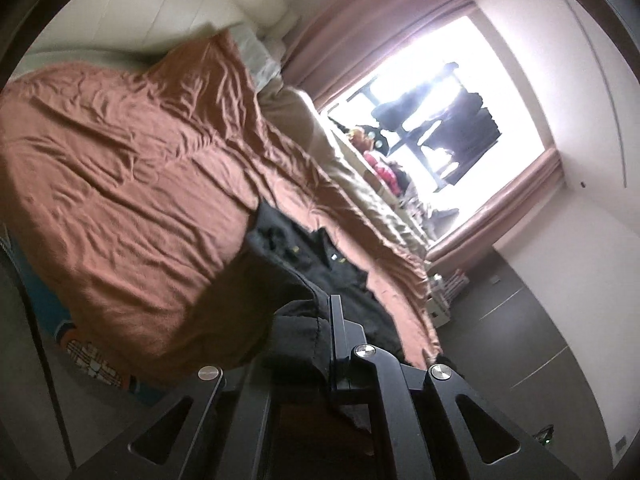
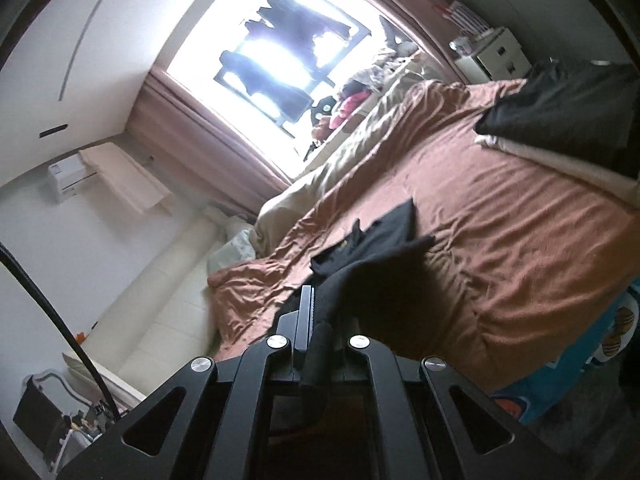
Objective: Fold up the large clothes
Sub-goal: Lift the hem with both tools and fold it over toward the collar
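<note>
A black garment [image 1: 320, 264] with small yellow badges hangs over a bed with a rust-brown cover [image 1: 132, 184]. My left gripper [image 1: 316, 320] is shut on one edge of the black garment and holds it above the bed. In the right wrist view my right gripper [image 2: 320, 312] is shut on another edge of the same black garment [image 2: 380, 248], which drapes away over the brown cover [image 2: 520, 240]. Both views are tilted. The lower part of the garment is hidden behind the fingers.
A pile of dark and cream folded clothes [image 2: 568, 108] lies at the bed's far end. A beige duvet [image 2: 340, 168] runs along the window side. A bright window [image 2: 280, 52] with pink curtains, a white bedside cabinet [image 2: 492, 56] and a cream headboard [image 1: 140, 12] surround the bed.
</note>
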A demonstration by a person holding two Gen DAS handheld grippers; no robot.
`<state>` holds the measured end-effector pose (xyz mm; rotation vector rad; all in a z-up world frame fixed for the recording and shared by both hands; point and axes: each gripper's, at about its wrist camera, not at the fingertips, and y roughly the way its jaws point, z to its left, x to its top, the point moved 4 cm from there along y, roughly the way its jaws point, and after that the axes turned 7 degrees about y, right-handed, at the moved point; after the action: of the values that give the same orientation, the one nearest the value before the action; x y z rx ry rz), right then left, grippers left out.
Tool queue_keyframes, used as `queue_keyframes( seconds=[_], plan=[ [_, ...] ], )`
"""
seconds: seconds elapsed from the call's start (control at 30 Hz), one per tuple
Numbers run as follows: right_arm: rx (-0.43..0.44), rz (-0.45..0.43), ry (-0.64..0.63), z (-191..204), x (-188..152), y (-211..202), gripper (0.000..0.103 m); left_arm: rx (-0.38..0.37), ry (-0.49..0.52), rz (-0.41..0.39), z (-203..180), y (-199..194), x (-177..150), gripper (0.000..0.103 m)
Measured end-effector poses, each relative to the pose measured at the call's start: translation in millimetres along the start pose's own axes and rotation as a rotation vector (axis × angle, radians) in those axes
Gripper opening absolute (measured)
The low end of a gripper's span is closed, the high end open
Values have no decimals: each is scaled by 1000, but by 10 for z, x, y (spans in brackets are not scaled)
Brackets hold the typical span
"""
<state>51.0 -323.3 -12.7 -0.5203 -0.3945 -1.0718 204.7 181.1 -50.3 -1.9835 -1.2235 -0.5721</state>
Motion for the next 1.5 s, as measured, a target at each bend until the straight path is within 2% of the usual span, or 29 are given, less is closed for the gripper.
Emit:
queue_keyframes(
  seconds=[0.13,0.2,0.37,0.57,0.63,0.83,1.0,1.27,1.5],
  plan=[
    [20,-12,-34,115,-61,-156,0,-19,-2,-45,-128,-298,50,2],
    [56,-17,-29,154,-83,-244,0,-30,-2,-69,-191,-434,70,2],
    [84,-40,-22,173,-126,-410,0,-73,-17,-103,-340,-729,121,2],
    [93,-56,-33,103,-131,-329,0,-89,9,-121,-506,-842,210,2],
    [69,-54,-37,77,-93,-250,0,-84,18,-121,-532,-803,263,2],
    [44,-55,-52,117,179,58,0,-68,40,-111,-576,-529,443,2],
    [30,-56,-86,223,487,491,0,-57,63,-103,-616,-189,720,2],
    [-40,-48,-145,259,890,1348,0,-24,100,-77,-632,622,1188,2],
    [-118,-26,-181,237,1136,2115,0,26,110,-42,-443,1345,1408,2]
  ],
)
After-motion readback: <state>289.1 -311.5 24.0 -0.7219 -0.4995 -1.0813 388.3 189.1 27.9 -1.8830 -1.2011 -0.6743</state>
